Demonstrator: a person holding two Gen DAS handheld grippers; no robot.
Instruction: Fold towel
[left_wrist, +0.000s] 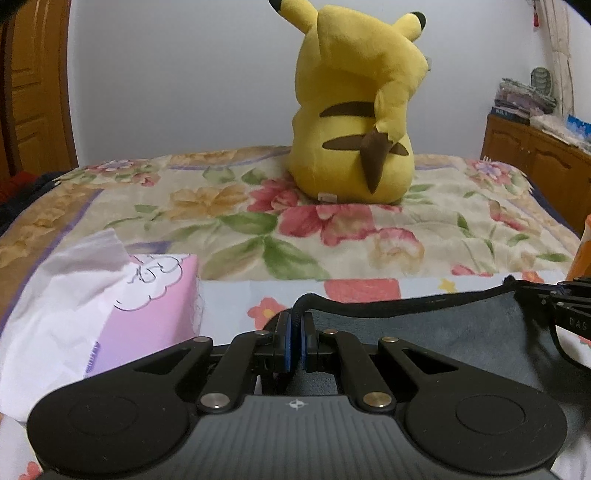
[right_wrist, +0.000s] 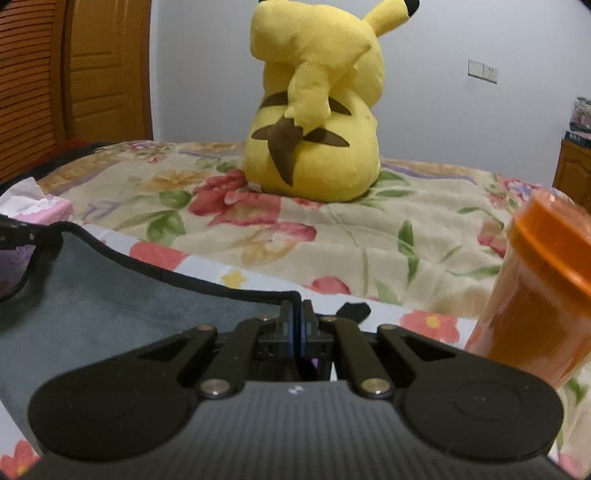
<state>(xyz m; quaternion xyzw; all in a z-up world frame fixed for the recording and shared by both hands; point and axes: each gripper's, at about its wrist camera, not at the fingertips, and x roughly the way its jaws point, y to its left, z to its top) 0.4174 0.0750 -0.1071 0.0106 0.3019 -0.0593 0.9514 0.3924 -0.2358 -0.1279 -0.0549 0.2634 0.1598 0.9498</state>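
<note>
A grey towel (left_wrist: 424, 325) with a black hem lies on the flowered bedspread, and shows in the right wrist view (right_wrist: 122, 295) too. My left gripper (left_wrist: 296, 321) is shut on the towel's left far corner, the hem pinched between the blue pads. My right gripper (right_wrist: 296, 314) is shut on the towel's right far corner. The right gripper also shows at the right edge of the left wrist view (left_wrist: 565, 299), and the left gripper at the left edge of the right wrist view (right_wrist: 18, 236). The far hem hangs stretched between the two grippers.
A big yellow plush toy (left_wrist: 354, 110) sits on the bedspread beyond the towel. A pink tissue box (left_wrist: 122, 295) stands close to the left. An orange plastic jar (right_wrist: 535, 291) stands close to the right. A wooden cabinet (left_wrist: 535, 158) is at the far right.
</note>
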